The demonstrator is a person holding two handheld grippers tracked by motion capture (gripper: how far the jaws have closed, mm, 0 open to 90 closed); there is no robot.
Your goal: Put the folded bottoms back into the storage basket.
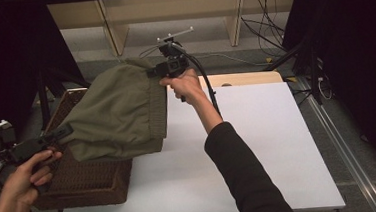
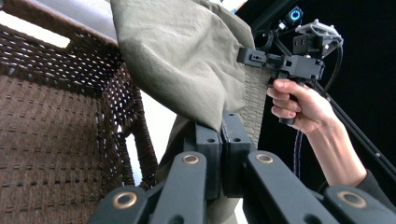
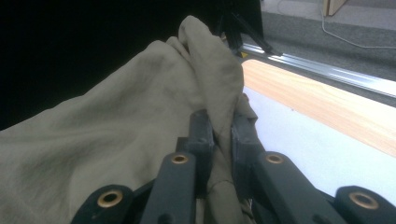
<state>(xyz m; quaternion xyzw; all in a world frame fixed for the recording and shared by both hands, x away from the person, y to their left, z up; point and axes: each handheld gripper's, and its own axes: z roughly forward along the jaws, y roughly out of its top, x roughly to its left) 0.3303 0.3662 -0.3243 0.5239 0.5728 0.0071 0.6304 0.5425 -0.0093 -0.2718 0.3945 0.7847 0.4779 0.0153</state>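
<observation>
An olive-green garment (image 1: 119, 113), ribbed along one hem, hangs stretched in the air between the two tools, above the left edge of the counter (image 1: 259, 146) and partly over the woven basket (image 1: 88, 180) that stands at the counter's near left corner. The left tool (image 1: 66, 130) is closed on one corner of the cloth, low and near the basket's near side; in the left gripper view its jaws meet with a fold of fabric pinched between them (image 2: 222, 133). The right tool (image 1: 154, 71) is likewise clamped on the cloth, higher up and toward the far edge of the counter, and the right gripper view shows the fabric bunched and squeezed between its jaws (image 3: 219, 140).

Holding two separate points apart keeps the garment spread as a sheet instead of a lump, so its shape and edges can be read. The right hand (image 1: 187, 86) being higher than the left hand (image 1: 23, 180) lets the cloth drape downward clear of the basket's rim, which suggests it is being lifted out of the basket toward the open white surface, probably to be laid flat there. The ribbed hem hangs along the side facing the counter's middle.
</observation>
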